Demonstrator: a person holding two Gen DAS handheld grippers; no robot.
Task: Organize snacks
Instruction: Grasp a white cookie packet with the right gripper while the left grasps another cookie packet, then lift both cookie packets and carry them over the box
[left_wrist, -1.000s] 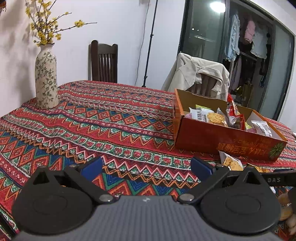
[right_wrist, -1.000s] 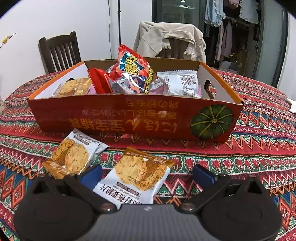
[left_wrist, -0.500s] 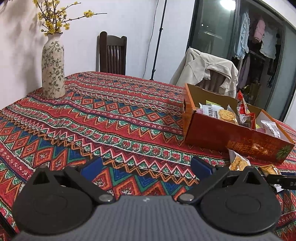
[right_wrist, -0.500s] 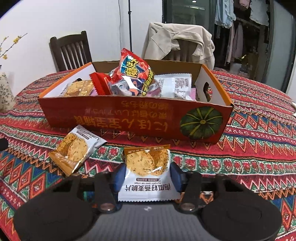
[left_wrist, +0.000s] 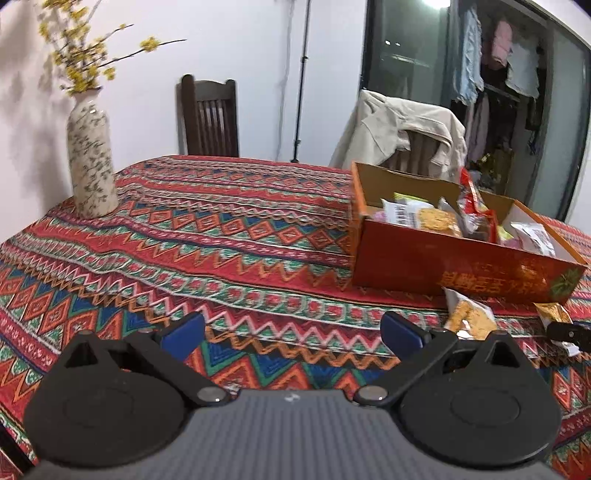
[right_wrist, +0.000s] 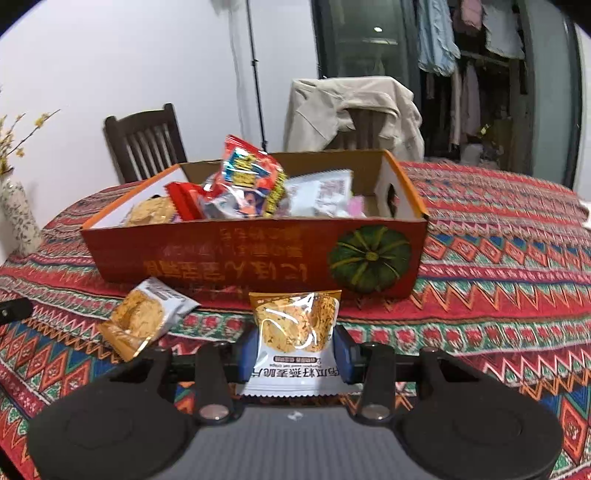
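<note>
Our right claw (right_wrist: 293, 352) is clamped on a cracker packet (right_wrist: 294, 334), its blue pads pressing the packet's two sides, and the packet appears raised off the surface (right_wrist: 498, 258), just in front of the orange box (right_wrist: 258, 254). Our left claw (left_wrist: 291, 332) stands spread wide with nothing between its pads, hovering over bare patterned cloth well to the left of the box.

Beyond the held packet, a second cracker packet (right_wrist: 142, 321) lies on the surface, close against the box's front wall. Inside the box we see several snacks already piled: a red foil bag (right_wrist: 251, 177), a white packet (right_wrist: 325, 192) and another cracker packet at the left end.

We judge the job mostly done: the held packet has yet to go over the wall into the box, and the loose one remains to be picked up. A vase (left_wrist: 90, 162) stands at the far left.
</note>
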